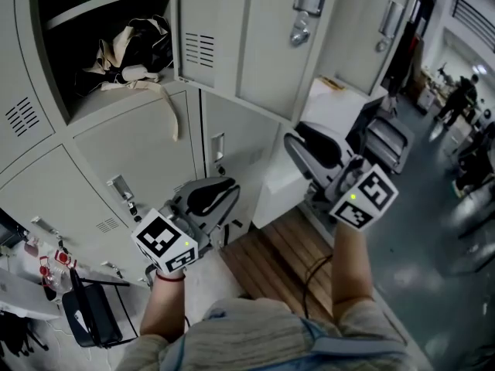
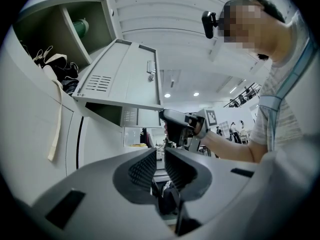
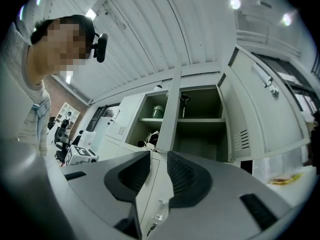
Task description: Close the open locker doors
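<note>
Black-and-cream bag [image 1: 128,52], slatted wooden bench [image 1: 267,257], green canister [image 3: 158,111], distant person [image 1: 462,95] standing

Left tool [image 2: 160,156]: jaws slightly apart, nothing between
Locker door [image 2: 125,79]: swung open
Bag [image 2: 60,71]: inside open compartment
Right tool [image 2: 167,118]: just below door's edge

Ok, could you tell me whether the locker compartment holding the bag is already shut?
No, in the head view the compartment with the bag shows its dark inside, with no door across it.
</note>
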`<state>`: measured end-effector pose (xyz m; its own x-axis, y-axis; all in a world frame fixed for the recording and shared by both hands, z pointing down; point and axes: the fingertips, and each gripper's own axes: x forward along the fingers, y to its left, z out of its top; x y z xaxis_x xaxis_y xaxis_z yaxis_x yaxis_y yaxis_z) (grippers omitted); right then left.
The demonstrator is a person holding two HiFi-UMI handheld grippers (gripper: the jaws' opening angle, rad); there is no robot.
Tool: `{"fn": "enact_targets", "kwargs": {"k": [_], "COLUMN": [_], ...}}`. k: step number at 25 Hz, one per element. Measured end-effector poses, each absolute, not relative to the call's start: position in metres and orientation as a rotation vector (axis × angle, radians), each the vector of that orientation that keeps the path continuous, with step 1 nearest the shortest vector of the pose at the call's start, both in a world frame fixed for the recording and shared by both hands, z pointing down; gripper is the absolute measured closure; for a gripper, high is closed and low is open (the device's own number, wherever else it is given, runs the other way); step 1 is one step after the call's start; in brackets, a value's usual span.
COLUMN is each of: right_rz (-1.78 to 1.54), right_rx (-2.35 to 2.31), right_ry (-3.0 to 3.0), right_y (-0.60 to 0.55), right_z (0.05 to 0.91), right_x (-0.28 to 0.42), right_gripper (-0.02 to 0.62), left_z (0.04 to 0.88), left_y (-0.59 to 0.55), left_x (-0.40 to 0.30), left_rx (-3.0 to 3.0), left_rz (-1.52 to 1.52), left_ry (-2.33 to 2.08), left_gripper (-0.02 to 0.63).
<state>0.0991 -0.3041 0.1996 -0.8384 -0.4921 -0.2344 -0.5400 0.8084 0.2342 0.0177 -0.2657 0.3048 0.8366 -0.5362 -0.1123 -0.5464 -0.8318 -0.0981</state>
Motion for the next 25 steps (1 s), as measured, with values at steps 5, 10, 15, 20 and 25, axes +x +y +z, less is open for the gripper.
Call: {"fn": "enact_targets", "kwargs": {"k": [5,10,15,20,25], "right_rz": [0.406,0.370,0.314,0.329,0.365], "right_rx": [-0.787,-0.819,-0.818,-0.781,-0.788], "right_ry": [2.835,2.824,2.797,2.780,2.790], "right_y": [-0.302,-0.304,-0.308,-0.304,-0.302], "right_z": [0.200,0.201,0.194,0.181,0.180], "right_x": [0.099,0.103,0.111,0.108,0.103], "right_gripper": [0.488,0.488,0.488,0.489,0.489], "left_z": [0.308,0.308,0.305,0.305,0.305], "left_y": [-0.261,-0.258,-0.255,-0.253,-0.251], "left_x": [0.013,0.005,0.003,0.005,0.003], "left_rx": [-2.895,-2.890,-2.885,-2.884,-2.884], "left_rz": [0.116,0.118,0.123,0.125,0.129], "left_ry": [0.863,0.880,0.884,0.876,0.881], "left_gripper": [0.574,0.574,0.574,0.574,0.574]}}
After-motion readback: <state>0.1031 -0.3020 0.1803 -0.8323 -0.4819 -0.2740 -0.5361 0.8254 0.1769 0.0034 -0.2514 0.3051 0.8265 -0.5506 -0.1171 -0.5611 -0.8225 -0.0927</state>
